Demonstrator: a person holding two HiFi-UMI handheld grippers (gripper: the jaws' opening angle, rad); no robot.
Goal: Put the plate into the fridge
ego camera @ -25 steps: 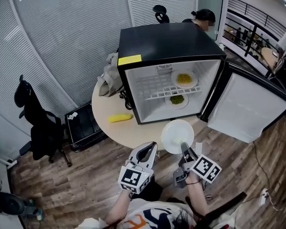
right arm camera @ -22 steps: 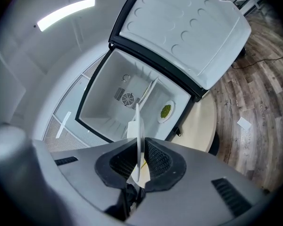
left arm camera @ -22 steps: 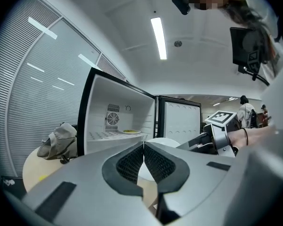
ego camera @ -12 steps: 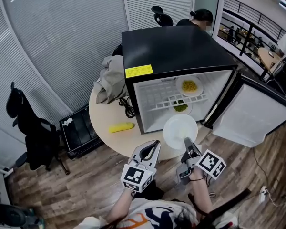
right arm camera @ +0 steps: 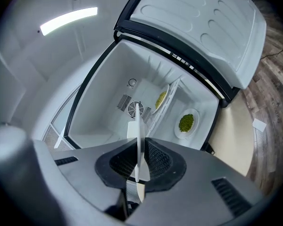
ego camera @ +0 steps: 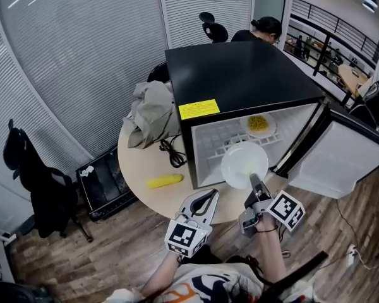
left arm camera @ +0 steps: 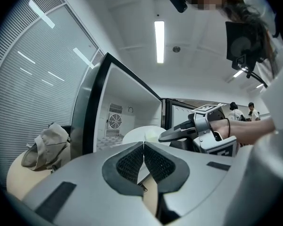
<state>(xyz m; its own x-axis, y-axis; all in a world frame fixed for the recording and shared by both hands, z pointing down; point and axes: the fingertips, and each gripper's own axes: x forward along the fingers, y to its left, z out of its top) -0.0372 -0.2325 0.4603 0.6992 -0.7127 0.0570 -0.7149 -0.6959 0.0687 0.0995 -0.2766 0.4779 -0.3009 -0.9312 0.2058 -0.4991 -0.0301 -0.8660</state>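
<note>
The white plate [ego camera: 243, 163] hangs in front of the black fridge's [ego camera: 240, 84] open compartment, with my right gripper [ego camera: 253, 182] shut on its near rim. The right gripper view shows that plate [right arm camera: 138, 140] edge-on between the pads of the right gripper [right arm camera: 140, 166], facing the white interior. Inside, a plate of yellow food [ego camera: 258, 124] sits on the wire shelf and a plate of green food [right arm camera: 186, 122] lies below it. My left gripper [ego camera: 208, 196] is shut and empty, left of the plate. In the left gripper view the left gripper [left arm camera: 144, 149] has its pads touching.
The fridge door [ego camera: 338, 160] stands swung out to the right. On the round table [ego camera: 139, 163] lie a yellow object [ego camera: 164, 181], a beige cloth [ego camera: 153, 111] and a black cable [ego camera: 174, 151]. An office chair [ego camera: 28, 175] stands at left; a person [ego camera: 266, 26] sits behind the fridge.
My right gripper has carried the plate up and toward the fridge opening. The left gripper has moved the same way beside it. The fridge now looks nearer.
</note>
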